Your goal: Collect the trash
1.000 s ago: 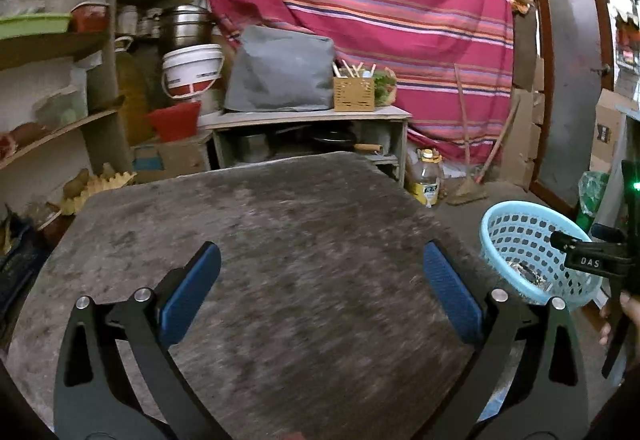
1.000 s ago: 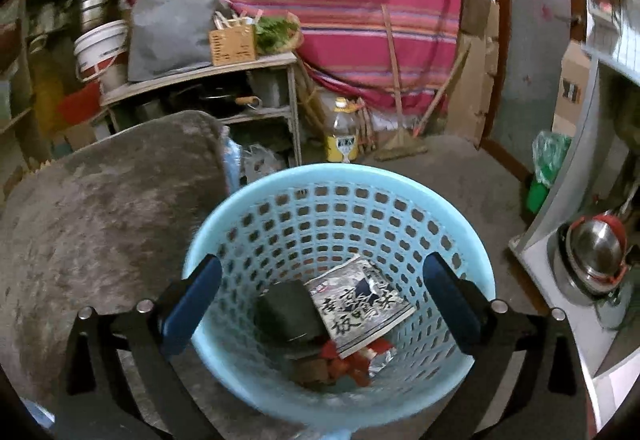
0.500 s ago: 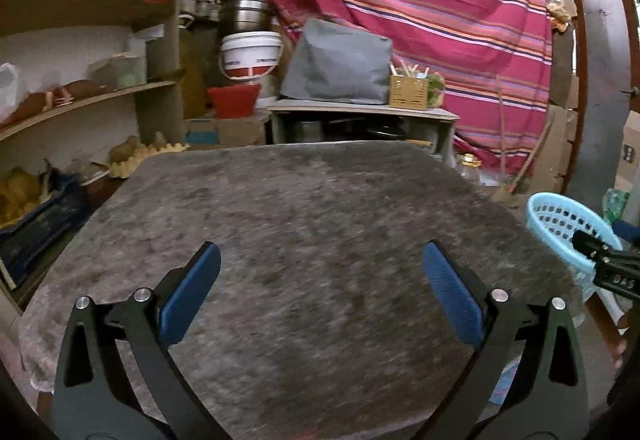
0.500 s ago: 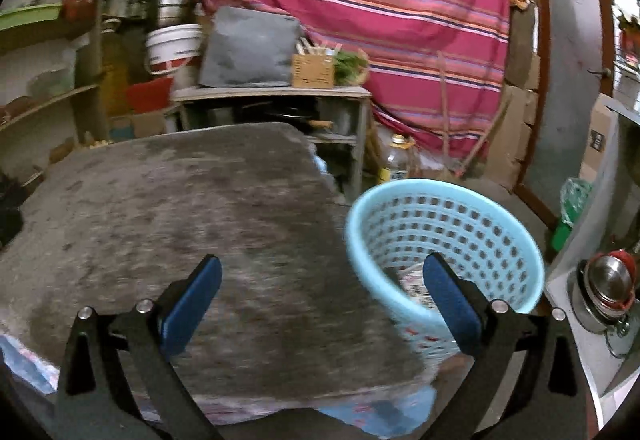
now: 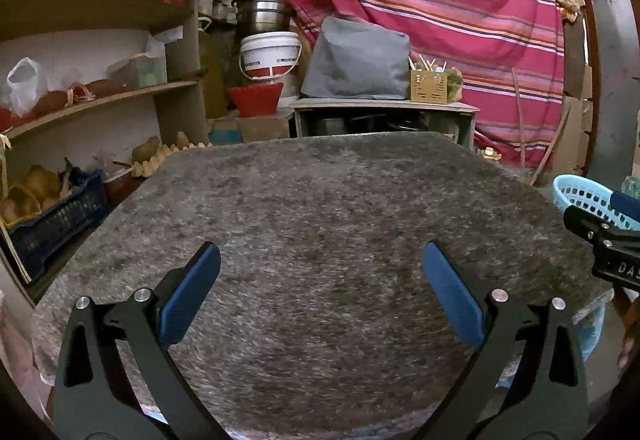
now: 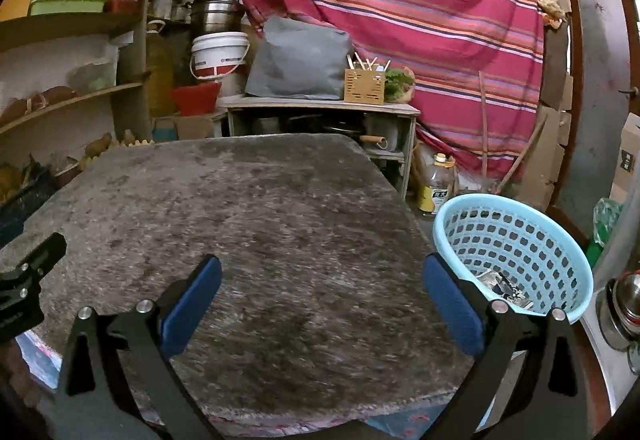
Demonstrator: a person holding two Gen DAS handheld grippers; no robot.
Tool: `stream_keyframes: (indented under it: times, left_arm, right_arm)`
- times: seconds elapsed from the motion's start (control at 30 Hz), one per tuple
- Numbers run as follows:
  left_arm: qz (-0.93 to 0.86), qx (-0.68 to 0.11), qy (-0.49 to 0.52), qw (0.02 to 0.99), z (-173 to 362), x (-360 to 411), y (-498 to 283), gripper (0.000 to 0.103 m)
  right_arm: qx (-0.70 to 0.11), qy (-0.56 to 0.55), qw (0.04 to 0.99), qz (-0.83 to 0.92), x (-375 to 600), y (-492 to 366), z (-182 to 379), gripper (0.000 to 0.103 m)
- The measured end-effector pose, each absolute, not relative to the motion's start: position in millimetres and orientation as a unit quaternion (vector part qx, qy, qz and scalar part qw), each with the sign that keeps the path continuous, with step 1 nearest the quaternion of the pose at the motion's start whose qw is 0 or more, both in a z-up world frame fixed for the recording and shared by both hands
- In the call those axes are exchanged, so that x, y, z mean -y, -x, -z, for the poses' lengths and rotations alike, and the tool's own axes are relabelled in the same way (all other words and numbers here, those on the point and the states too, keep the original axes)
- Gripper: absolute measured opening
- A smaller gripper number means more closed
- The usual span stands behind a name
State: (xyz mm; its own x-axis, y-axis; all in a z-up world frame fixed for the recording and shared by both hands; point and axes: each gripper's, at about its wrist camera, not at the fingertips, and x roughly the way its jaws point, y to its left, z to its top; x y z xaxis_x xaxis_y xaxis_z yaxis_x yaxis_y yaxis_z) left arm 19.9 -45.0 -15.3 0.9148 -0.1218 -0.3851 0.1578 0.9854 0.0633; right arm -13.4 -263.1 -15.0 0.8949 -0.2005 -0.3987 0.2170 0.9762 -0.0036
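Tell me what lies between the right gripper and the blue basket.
Nothing: in the right wrist view, the open right gripper hangs over the grey table cover, with the basket just past its right finger.

Light blue plastic basket: round, perforated walls, upright, mouth open. Stands just off the right edge of the grey felt-covered desk, rim lower than the desk top. Inside, at the bottom: a flat printed wrapper, black-and-white with some red, lying tilted against the near wall. Other contents hidden. From the left wrist view only the basket's rim shows.
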Motion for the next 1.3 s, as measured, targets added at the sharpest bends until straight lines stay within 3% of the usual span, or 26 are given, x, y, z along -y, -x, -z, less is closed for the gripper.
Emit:
stream_keyframes:
  times: [1.3]
  left_arm:
    - [0.057, -0.165, -0.031, 0.984, 7.3, 29.4, -18.8, 0.098]
  right_arm:
    - [-0.168, 0.011, 0.980, 0.103, 245.6, 14.2, 9.5, 0.098]
